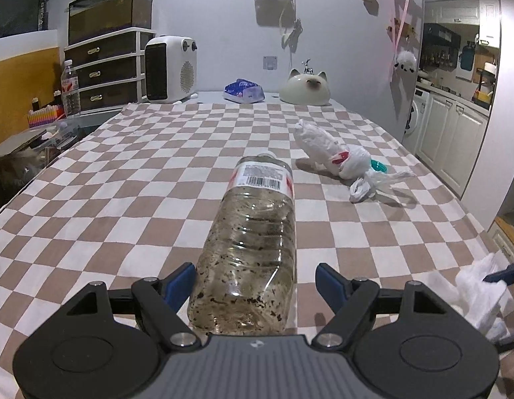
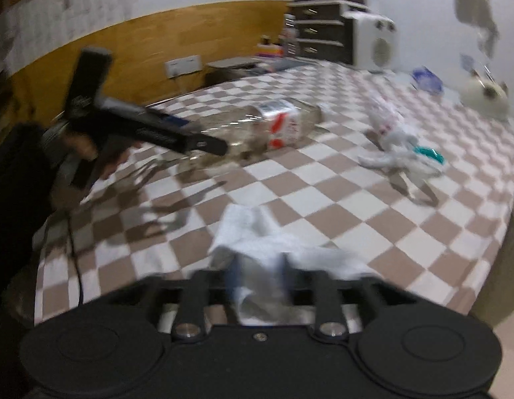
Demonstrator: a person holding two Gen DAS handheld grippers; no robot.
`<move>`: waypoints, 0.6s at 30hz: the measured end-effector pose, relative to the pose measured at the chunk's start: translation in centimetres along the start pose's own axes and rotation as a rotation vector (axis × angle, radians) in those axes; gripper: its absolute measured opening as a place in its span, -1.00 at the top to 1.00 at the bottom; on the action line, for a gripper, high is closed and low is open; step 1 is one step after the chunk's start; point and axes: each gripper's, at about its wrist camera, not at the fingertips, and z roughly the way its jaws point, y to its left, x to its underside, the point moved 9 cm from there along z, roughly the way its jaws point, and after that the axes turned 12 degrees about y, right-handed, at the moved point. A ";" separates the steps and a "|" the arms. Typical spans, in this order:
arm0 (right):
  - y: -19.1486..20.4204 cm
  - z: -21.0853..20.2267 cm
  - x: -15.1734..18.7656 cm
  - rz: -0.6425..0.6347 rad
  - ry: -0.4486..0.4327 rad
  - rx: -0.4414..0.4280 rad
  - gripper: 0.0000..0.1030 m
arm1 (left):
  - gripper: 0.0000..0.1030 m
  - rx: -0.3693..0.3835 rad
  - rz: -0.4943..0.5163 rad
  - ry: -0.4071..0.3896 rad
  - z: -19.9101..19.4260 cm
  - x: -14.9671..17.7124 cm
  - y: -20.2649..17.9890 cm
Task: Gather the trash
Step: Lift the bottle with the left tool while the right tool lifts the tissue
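A clear plastic bottle (image 1: 253, 239) with dark specks inside lies on its side on the checkered tablecloth (image 1: 124, 183), cap end pointing away. My left gripper (image 1: 255, 281) is open around its base; the left pad sits against the bottle and a gap shows at the right pad. A crumpled white tissue (image 2: 253, 236) lies at the near right table edge. In the blurred right wrist view my right gripper (image 2: 257, 271) stands over it with its fingers apart and the tissue between them. The right gripper's blue fingertip (image 1: 504, 273) shows beside the tissue (image 1: 479, 296). A hand (image 2: 90, 148) holds the left gripper (image 2: 203, 139) at the bottle (image 2: 280, 123).
A knotted white plastic bag (image 1: 336, 156) with a teal item (image 1: 378, 166) lies mid-right on the table. At the far end stand a white heater (image 1: 170, 69), a blue tissue pack (image 1: 243, 91) and a cat-shaped bowl (image 1: 305, 88). Drawers (image 1: 104, 66) stand far left.
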 end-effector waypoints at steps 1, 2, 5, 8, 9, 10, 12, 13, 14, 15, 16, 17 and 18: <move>0.4 -0.1 0.1 -0.034 -0.004 0.009 -0.24 | -0.53 -0.005 0.001 0.004 0.1 0.0 0.0; 0.9 -0.1 0.1 -0.069 -0.002 0.022 -0.31 | -0.53 -0.011 0.003 0.009 0.1 0.0 0.0; 0.9 0.9 -0.1 -0.141 0.031 0.093 -0.41 | -0.53 -0.027 0.010 0.026 0.5 -0.2 -0.2; 0.1 1.9 -0.1 -0.173 0.062 0.153 -0.43 | -0.53 -0.053 0.039 0.053 1.2 -0.7 -0.6; -0.2 2.1 0.0 -0.174 0.066 0.162 -0.46 | -0.53 -0.061 0.047 0.063 1.4 -0.8 -0.7; -0.5 2.3 0.0 -0.167 0.065 0.159 -0.47 | -0.53 -0.066 0.058 0.074 1.6 -1.0 -0.7; -0.9 2.5 -0.2 -0.150 0.062 0.141 -0.44 | -0.53 -0.072 0.082 0.103 2.1 -1.3 -0.9; -1.1 2.5 -0.2 -0.143 0.061 0.134 -0.41 | -0.53 -0.079 0.098 0.123 2.4 -1.5 -1.0; -1.3 2.6 -0.3 -0.129 0.060 0.117 -0.35 | -0.49 -0.090 0.115 0.146 2.8 -1.6 -1.1; -1.5 2.6 -0.2 -0.108 0.057 0.099 -0.25 | -0.47 -0.107 0.136 0.170 3.2 -1.7 -1.1; -1.7 2.8 -0.3 -0.091 0.053 0.087 -0.20 | -0.46 -0.119 0.152 0.193 3.6 -2.0 -1.0; -2.0 2.8 -0.4 -0.071 0.047 0.081 -0.09 | -0.46 -0.125 0.161 0.214 3.9 -2.2 -1.0; -2.1 2.8 -0.4 -0.056 0.042 0.083 0.02 | -0.45 -0.128 0.163 0.228 4.1 -2.4 -0.9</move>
